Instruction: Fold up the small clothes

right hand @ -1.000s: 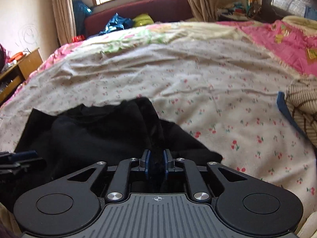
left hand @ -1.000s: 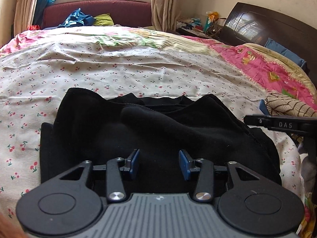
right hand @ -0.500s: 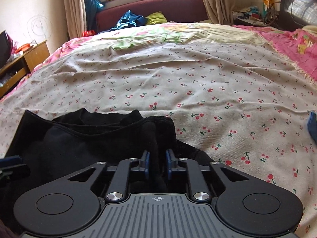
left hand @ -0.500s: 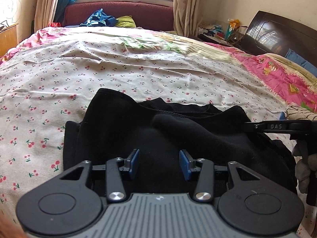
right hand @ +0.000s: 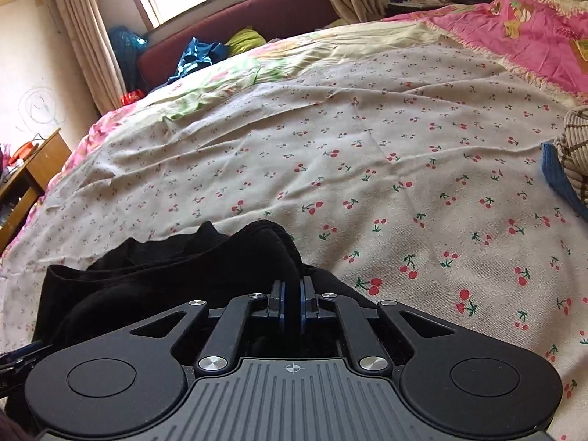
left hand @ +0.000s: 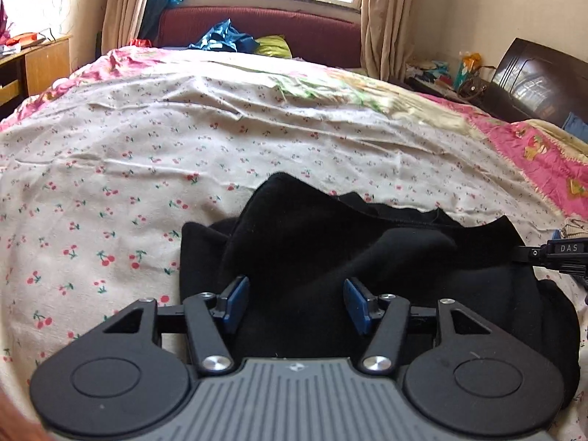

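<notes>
The cherry-print bedsheet [left hand: 110, 191] carries the black garment [left hand: 367, 257], rumpled at its near edge; the left gripper [left hand: 296, 303] hovers over the garment's left part, jaws opening, pads clear of cloth; the right gripper [right hand: 292, 303] is closing, pinching a raised fold at its right end.

Each of my cameras sat on its gripper, looking forward and steeply down along the fingers, close above the crumpled black fabric garment [left hand: 367, 257]. Both views shared that garment [right hand: 154, 272], the cherry-print cotton bedsheet [left hand: 110, 191] [right hand: 367, 139], and the far window.
</notes>
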The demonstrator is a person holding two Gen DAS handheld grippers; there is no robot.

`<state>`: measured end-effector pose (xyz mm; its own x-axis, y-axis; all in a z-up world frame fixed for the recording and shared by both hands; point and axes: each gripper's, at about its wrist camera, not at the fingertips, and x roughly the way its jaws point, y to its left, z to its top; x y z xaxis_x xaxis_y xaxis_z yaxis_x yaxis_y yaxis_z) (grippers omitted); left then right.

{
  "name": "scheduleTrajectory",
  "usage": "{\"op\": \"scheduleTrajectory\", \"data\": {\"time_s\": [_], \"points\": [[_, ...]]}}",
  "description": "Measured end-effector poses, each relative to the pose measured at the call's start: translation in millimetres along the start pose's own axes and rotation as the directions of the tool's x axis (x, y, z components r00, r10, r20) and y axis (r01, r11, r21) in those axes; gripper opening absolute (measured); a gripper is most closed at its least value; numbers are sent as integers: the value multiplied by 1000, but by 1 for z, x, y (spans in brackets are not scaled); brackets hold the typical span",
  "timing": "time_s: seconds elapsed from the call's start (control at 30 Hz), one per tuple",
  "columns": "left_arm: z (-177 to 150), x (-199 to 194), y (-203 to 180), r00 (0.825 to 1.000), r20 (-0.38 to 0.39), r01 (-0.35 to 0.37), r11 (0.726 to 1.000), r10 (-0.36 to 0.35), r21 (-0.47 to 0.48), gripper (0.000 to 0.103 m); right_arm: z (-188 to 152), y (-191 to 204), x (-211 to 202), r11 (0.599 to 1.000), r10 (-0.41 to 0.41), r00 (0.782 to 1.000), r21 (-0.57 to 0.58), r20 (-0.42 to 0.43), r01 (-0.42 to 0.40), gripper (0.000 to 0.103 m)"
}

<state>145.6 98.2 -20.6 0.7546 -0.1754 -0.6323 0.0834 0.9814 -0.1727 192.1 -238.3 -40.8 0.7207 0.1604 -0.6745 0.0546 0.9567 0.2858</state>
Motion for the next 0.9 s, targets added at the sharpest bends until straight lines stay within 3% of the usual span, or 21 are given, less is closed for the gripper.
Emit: {"op": "scheduleTrajectory", "data": {"time_s": [0.1, 0.2, 0.23, 0.37, 0.4, 0.47, 0.57, 0.67, 0.8, 0.9], "points": [[4, 0, 4, 999, 27, -45, 999, 44, 7, 71, 3, 14, -14, 996, -31, 999, -77, 39, 34, 13], [-2, 20, 18, 993, -82, -84, 996, 82, -15, 71, 7, 27, -25, 987, -79, 991, -133, 108, 93, 14], [-4, 19, 21, 994, -85, -75, 996, 72, -37, 71, 8, 30, -28, 984, -91, 988, -140, 125, 108, 14], [1, 0, 18, 997, 15, -73, 997, 73, -24, 71, 3, 49, -45, 984, 2, 986, -176, 166, 28, 14], [2, 1, 17, 996, 14, -83, 996, 84, -12, 72, -1, 55, -44, 982, 27, 988, -191, 152, 2, 14], [1, 12, 22, 994, -61, -95, 995, 94, -12, 72, -10, 58, -29, 982, 32, 996, -190, 85, -15, 16], [-6, 14, 37, 990, -112, -92, 993, 83, -79, 72, -23, 49, 11, 982, -78, 994, -175, -71, 65, 13], [-3, -8, 43, 993, -72, -105, 991, 99, -89, 71, -21, 63, -9, 981, -63, 998, -183, -12, 60, 19], [-8, -31, 55, 997, -61, -61, 990, 54, -130, 72, -9, 109, -31, 968, 60, 998, -247, 17, -54, 22], [-22, -31, 57, 993, -109, -54, 989, 38, -141, 73, -5, 155, -19, 941, 200, 976, -261, -82, -215, 43]]}}
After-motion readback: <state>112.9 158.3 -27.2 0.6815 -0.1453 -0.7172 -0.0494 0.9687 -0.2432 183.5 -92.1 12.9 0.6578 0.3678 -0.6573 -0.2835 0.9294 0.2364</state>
